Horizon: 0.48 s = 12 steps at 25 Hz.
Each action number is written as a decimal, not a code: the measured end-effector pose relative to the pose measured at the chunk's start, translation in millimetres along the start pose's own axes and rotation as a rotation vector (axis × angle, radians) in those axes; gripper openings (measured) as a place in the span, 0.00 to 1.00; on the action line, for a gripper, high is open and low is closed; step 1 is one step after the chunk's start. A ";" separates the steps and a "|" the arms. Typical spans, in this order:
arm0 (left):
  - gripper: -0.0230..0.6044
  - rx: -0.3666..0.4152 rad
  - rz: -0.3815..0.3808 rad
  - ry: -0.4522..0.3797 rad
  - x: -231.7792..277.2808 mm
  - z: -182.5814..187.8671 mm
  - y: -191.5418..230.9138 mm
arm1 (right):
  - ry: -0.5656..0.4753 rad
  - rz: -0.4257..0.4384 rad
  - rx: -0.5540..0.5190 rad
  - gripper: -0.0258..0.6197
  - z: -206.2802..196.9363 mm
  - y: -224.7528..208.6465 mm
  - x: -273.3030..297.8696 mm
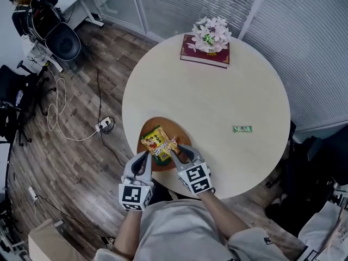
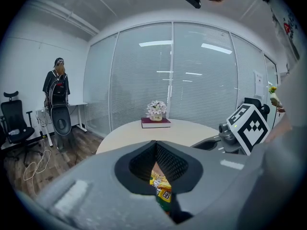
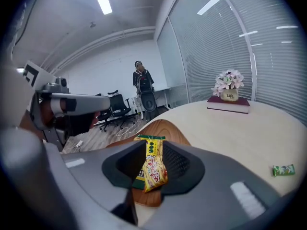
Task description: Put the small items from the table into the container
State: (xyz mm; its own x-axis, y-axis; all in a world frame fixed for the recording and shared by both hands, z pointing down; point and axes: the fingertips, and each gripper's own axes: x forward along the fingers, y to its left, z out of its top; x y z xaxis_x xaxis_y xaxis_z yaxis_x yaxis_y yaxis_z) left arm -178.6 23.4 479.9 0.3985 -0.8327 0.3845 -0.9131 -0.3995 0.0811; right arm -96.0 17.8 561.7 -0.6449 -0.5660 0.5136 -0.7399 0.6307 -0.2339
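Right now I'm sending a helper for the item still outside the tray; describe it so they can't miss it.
Start at the round pale table, with a wooden tray at its near edge. Right of the tray lies a small green packet, alone on bare tabletop. It is green, unlike the yellow snack packet at the tray and the maroon book far across.

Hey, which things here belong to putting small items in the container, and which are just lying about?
Job: yellow snack packet between the right tongs, wooden bowl, green packet on the table.
Lying about: maroon book, flowers.
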 end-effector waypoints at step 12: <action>0.03 0.034 -0.139 -0.024 25.9 13.6 -47.4 | -0.313 -0.292 -0.027 0.04 64.7 -48.4 -120.0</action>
State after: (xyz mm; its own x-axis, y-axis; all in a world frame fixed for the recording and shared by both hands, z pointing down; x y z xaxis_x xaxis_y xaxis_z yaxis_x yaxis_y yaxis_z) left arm -123.9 15.5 473.4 0.5229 -0.7775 0.3495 -0.8460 -0.5236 0.1010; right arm 4.8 20.8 458.0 -0.4392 -0.8540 0.2787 -0.8974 0.4314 -0.0923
